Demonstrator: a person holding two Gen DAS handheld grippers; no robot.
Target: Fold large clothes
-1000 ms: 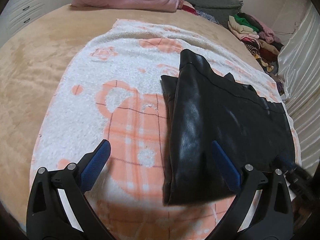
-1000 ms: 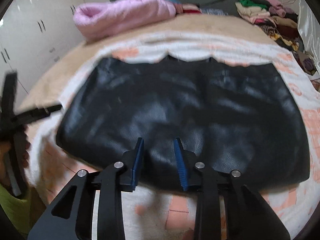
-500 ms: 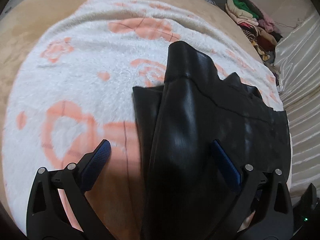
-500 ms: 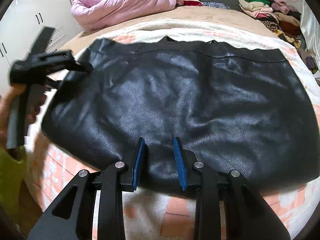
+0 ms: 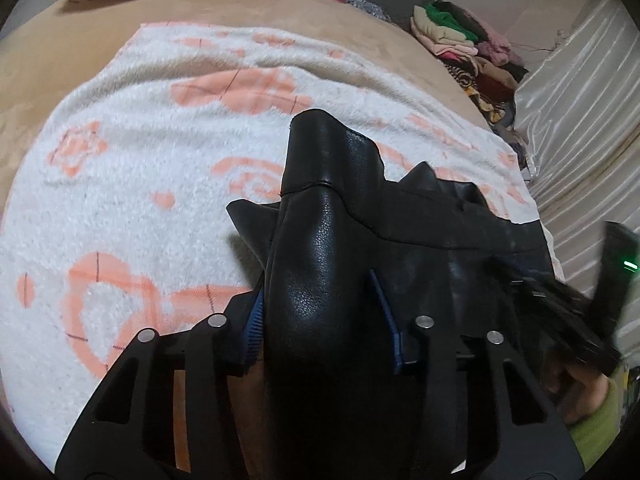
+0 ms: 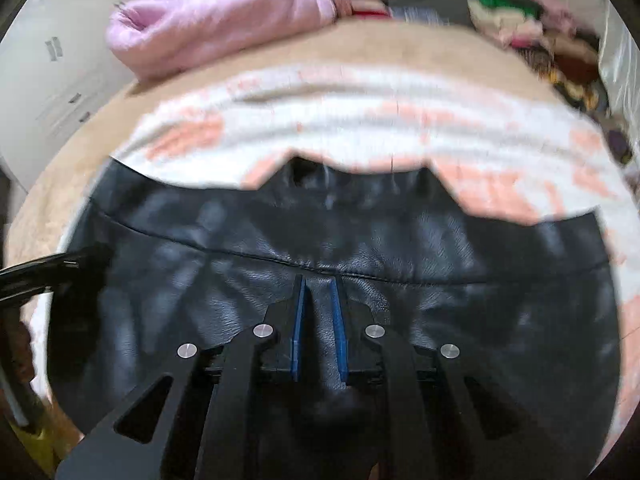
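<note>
Black leather-look garment [image 5: 404,248] spread on a white towel with peach print [image 5: 132,152], itself on a tan-covered bed [image 5: 60,32]. In the left wrist view, garment lying from centre toward 3 o'clock, one rounded fold rising from 6 o'clock up to centre.

Left tongs [image 5: 320,312] at 6 o'clock, just been closing, blue pads [image 5: 254,320] now set against both sides of that raised fold: gripping the garment. Seen also from the right wrist view as a dark blurred shape at 9 o'clock, at the garment's side edge.

Right tongs [image 6: 318,320] at 6 o'clock of their own view, just been closing too, blue pads [image 6: 298,320] nearly together with a narrow ridge of the black material pinched between them: gripping the garment near a stitched seam running 9 to 3 o'clock. Much blur in this view. From the left wrist view, right tongs visible at 3 to 4 o'clock as a blurred black frame with a small green light, a hand [image 5: 576,392] and green sleeve [image 5: 596,428] beneath.

Rolled pink blanket [image 6: 216,24] at 11 o'clock on the far bed edge. Heap of mixed clothes [image 5: 468,44] at 1 o'clock. Pale shiny ribbed fabric [image 5: 580,120] at 2 to 3 o'clock beside the bed. White cabinet doors [image 6: 52,68] at 10 o'clock in the right wrist view.
</note>
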